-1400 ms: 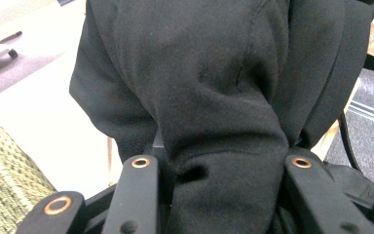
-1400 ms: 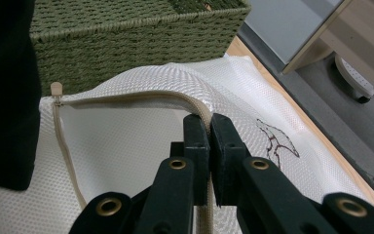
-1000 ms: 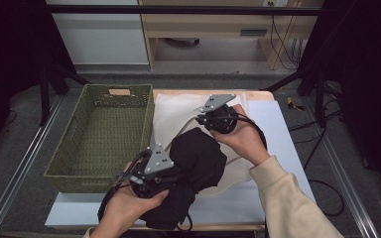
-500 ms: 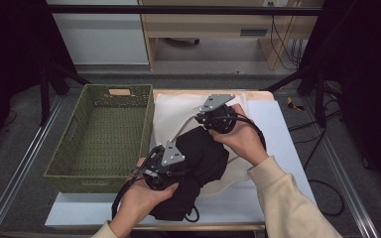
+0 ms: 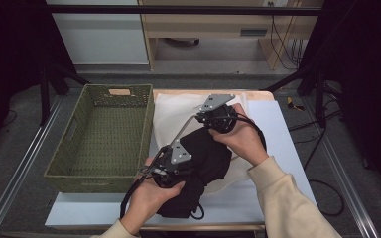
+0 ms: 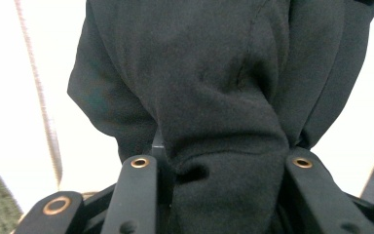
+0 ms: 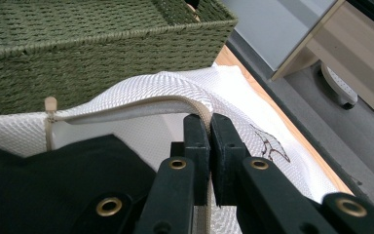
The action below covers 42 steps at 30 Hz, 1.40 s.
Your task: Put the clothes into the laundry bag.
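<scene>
Black garment [image 5: 206,163] bunched between jaws of my left gripper [image 6: 219,161], clenched on thick fold; rest of cloth lies on white mesh bag [image 5: 176,111], partly at its opening. My right gripper [image 7: 209,141] pinched tight on bag's zippered rim [image 7: 141,106], lifting edge. Green wicker basket [image 5: 99,131] just beside bag, on table [image 5: 283,129].

Black garment [image 5: 206,163] going into white mesh bag [image 5: 178,111]

Bunched dark fabric lies half inside the bag's zippered mouth; the bag lies flat, at three o'clock of the basket.
</scene>
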Available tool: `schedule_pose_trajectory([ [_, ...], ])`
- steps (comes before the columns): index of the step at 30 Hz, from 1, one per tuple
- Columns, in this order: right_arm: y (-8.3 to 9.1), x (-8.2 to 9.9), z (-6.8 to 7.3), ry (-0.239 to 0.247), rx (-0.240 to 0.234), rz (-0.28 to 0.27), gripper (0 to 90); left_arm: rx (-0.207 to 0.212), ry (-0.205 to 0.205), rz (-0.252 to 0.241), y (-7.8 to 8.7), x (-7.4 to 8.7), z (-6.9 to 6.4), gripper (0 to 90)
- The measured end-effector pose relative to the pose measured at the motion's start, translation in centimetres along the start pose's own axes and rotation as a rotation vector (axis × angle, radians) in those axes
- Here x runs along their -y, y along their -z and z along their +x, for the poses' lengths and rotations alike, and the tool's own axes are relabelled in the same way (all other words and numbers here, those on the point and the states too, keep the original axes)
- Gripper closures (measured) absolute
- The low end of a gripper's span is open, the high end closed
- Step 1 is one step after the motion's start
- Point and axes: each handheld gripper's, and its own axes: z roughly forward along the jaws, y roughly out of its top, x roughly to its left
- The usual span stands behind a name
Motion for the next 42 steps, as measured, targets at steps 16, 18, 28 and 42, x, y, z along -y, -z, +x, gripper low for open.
schedule_pose_trajectory([
  [16,0.1,-0.1,0.4,0.022,0.002,-0.005,86.8,-0.098,0.038,0.043,-3.0,1.2,1.8,63.3],
  [18,0.2,-0.1,0.4,0.021,0.002,-0.006,86.8,-0.110,0.027,0.052,-3.4,1.2,1.7,63.3],
  [28,0.4,0.3,0.6,0.020,0.000,-0.013,86.8,-0.169,0.004,0.056,-5.3,1.0,1.3,63.0],
  [42,0.8,0.2,0.5,0.039,0.004,-0.012,86.8,-0.187,0.015,0.043,-6.9,0.7,1.1,62.6],
])
